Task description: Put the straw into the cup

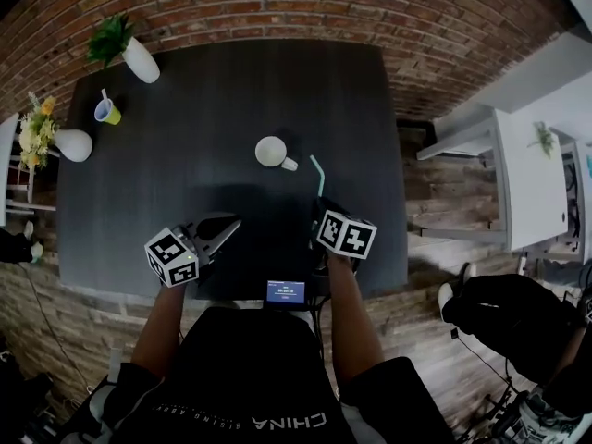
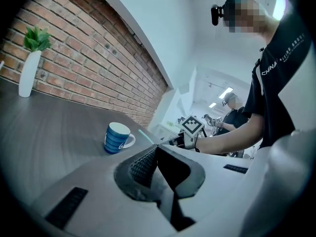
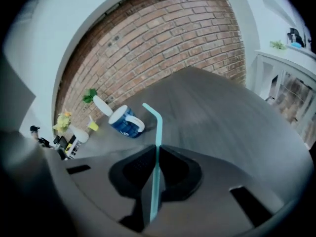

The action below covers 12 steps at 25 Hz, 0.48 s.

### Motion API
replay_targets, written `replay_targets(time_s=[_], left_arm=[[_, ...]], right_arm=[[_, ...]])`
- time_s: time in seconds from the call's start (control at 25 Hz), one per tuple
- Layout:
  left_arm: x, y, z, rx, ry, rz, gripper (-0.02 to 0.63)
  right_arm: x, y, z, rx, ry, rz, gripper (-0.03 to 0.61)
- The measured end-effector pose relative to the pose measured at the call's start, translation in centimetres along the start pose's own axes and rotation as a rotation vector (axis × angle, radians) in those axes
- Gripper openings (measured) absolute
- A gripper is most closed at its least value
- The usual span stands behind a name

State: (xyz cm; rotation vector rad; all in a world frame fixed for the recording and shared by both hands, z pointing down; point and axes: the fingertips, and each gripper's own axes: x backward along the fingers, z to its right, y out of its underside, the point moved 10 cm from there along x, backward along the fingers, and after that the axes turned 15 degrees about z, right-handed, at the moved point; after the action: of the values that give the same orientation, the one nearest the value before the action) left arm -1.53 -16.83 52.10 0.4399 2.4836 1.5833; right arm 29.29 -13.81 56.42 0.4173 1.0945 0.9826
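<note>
Pinching the straw [image 3: 158, 132] in its jaws, the right gripper [image 3: 157, 148] hangs over the tabletop [image 1: 185, 81]. The cup [image 1: 271, 151] stands near, ahead and left. Next, I think, the straw must go over the cup and drop in. It is thin, green and bent on top. The left gripper [image 2: 157, 149] has its jaws together, empty.

Table [image 1: 213, 100] round cup [image 1: 271, 151] was bare on all sides; open lane to cup from near edge. Straw [image 1: 318, 174], clamped in R gripper [image 1: 323, 211], stood near-right of cup, not touching. L gripper [image 1: 225, 226], jaws together, near-left, well apart. Only clutter: mug [image 1: 108, 112] and 2 vases [image 1: 141, 60], far left of cup.
</note>
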Motion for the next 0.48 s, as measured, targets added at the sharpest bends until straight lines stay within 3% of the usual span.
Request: replay_targets(time_s=[0.2, 0.36, 0.48], left_arm=[[-2.8, -0.4, 1.1, -0.019, 0.046, -0.001, 0.003], [-5.0, -2.0, 1.5, -0.034, 0.058, 0.019, 0.003], [-6.6, -3.7, 1.3, -0.003, 0.061, 0.061, 0.005]], right_arm=[[2.2, -2.9, -2.6, 0.104, -0.211, 0.107, 0.034], [4.0, -4.5, -5.6, 0.179, -0.378, 0.144, 0.034], [4.9, -4.9, -7.6, 0.231, -0.476, 0.155, 0.034]])
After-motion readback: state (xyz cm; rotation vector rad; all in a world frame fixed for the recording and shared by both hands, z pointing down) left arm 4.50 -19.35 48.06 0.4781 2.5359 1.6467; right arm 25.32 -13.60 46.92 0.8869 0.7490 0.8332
